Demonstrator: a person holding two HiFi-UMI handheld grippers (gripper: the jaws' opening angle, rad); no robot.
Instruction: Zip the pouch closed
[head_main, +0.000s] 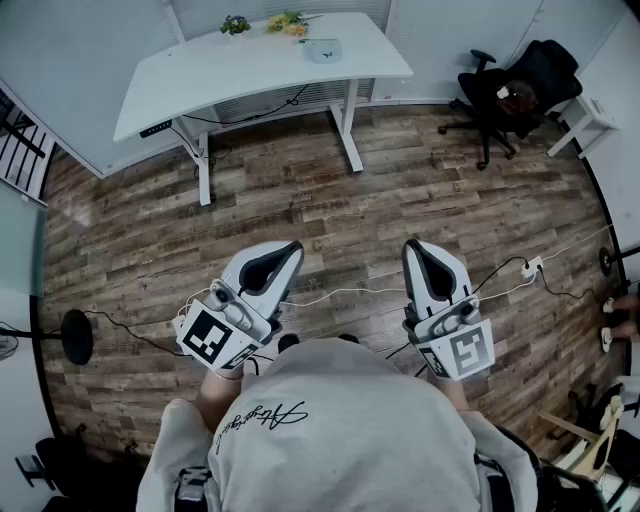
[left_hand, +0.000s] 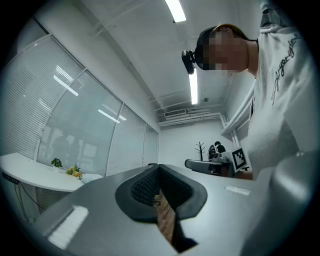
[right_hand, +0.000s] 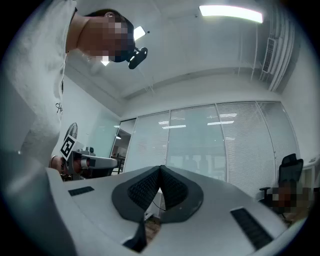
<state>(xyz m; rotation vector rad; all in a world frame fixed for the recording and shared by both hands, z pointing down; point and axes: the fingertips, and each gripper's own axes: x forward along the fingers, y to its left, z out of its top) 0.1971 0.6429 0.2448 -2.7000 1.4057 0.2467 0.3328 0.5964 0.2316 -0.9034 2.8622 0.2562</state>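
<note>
A small pale blue pouch (head_main: 322, 49) lies on the white desk (head_main: 250, 70) at the far side of the room, well away from both grippers. I cannot tell from here whether its zip is open. My left gripper (head_main: 290, 248) is held close to the person's body above the wooden floor, jaws shut with nothing between them (left_hand: 159, 167). My right gripper (head_main: 415, 247) is beside it at the same height, also shut and empty (right_hand: 161, 169). Both point slightly upward toward the desk.
Flowers (head_main: 286, 22) and a small plant (head_main: 235, 24) stand at the desk's back edge. A black office chair (head_main: 520, 85) and a white side table (head_main: 590, 115) are at the right. Cables and a power strip (head_main: 530, 267) cross the floor; a round stand base (head_main: 75, 337) sits left.
</note>
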